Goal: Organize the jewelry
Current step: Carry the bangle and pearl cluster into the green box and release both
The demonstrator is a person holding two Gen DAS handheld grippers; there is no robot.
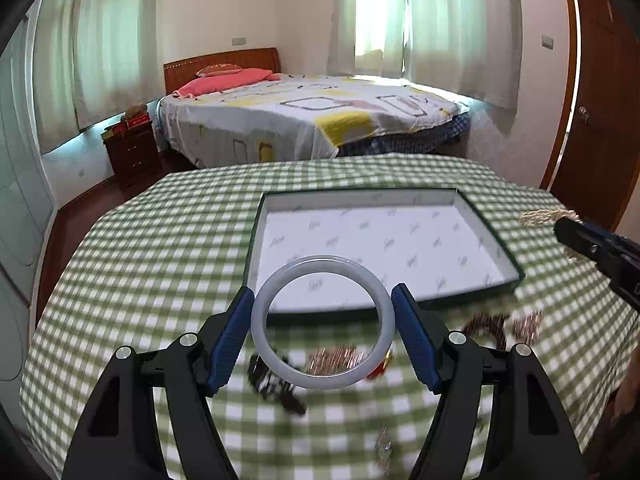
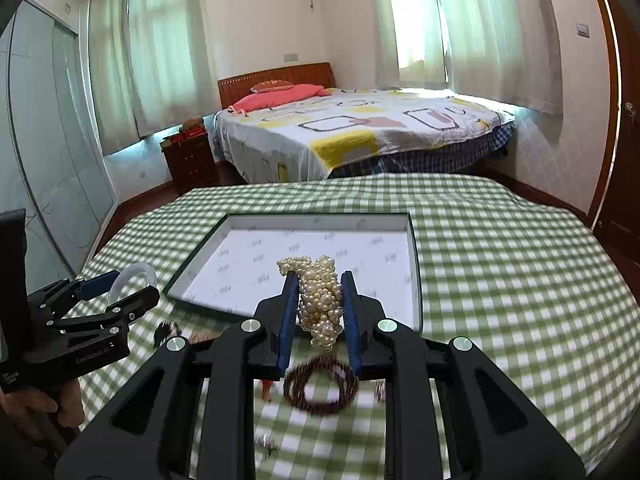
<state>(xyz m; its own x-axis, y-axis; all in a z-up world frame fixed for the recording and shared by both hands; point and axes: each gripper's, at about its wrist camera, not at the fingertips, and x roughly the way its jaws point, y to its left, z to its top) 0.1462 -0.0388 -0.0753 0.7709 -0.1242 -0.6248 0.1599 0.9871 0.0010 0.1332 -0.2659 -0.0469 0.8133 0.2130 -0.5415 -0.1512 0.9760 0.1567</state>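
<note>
The left claw (image 1: 323, 322) pinches a pale bangle (image 1: 322, 376) above the worktop (image 1: 160, 240), near the open tray (image 1: 500, 240). The right claw (image 2: 319, 312) pinches a bunched pearl strand (image 2: 320, 300) over the tray's near edge. Blurred pieces below, perhaps beaded bracelets (image 2: 320, 390), lie on the cloth.
</note>
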